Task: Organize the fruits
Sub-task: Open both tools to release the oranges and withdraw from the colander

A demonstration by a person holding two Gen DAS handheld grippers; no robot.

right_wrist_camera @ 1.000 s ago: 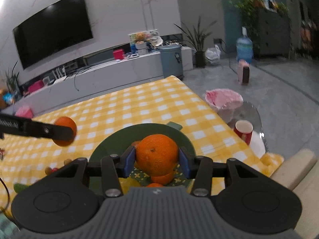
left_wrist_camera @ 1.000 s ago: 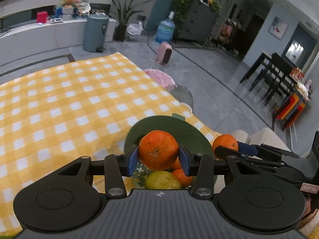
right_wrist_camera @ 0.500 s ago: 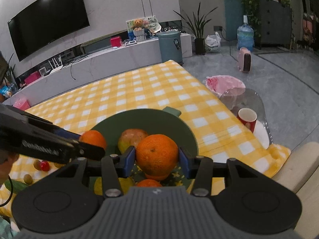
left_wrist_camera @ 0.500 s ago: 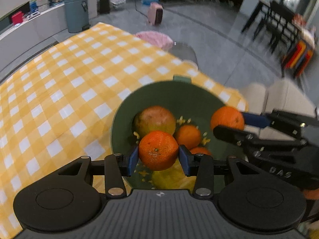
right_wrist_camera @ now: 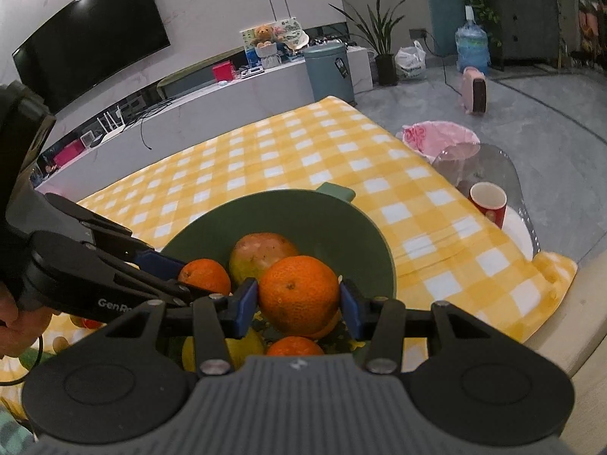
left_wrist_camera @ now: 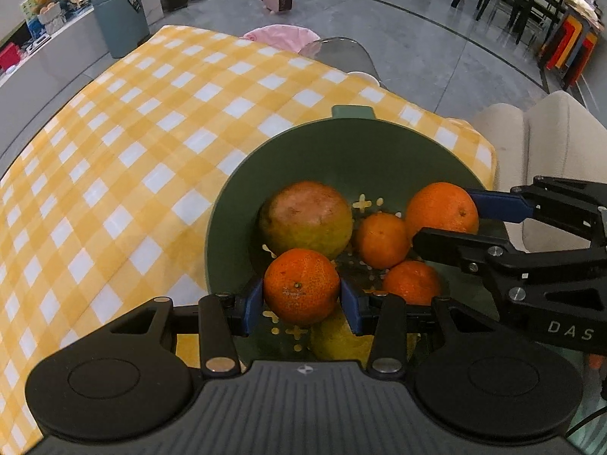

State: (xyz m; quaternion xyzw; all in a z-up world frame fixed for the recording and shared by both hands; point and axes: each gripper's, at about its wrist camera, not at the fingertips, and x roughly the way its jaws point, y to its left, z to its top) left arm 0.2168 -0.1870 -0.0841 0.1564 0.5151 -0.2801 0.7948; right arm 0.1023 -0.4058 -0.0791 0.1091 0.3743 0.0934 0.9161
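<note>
A green perforated bowl [left_wrist_camera: 353, 123] stands on the yellow checked cloth. It holds a large mango-like fruit [left_wrist_camera: 305, 220], two small oranges [left_wrist_camera: 381, 240] and a yellow fruit [left_wrist_camera: 337, 339]. My left gripper [left_wrist_camera: 302, 303] points down into the bowl, shut on an orange [left_wrist_camera: 301, 284] just above the bowl's floor. My right gripper [right_wrist_camera: 299, 303] is shut on another orange [right_wrist_camera: 299, 295] over the bowl [right_wrist_camera: 341, 214], above the mango-like fruit [right_wrist_camera: 261, 250]. Each gripper shows in the other's view: the right gripper [left_wrist_camera: 444, 223] reaches in from the right, the left gripper [right_wrist_camera: 189, 275] from the left.
The table edge runs just right of the bowl, with a beige sofa [left_wrist_camera: 550, 151] beyond it. A red cup [right_wrist_camera: 488, 203] stands on a glass side table beside a pink-lined bin [right_wrist_camera: 440, 138]. A hand [right_wrist_camera: 11, 322] grips the left tool. The cloth [left_wrist_camera: 114, 151] stretches away to the left.
The left gripper has tipped downward and sunk into the bowl with its orange. The right gripper has come down a little with its orange. Both grips are unchanged.
</note>
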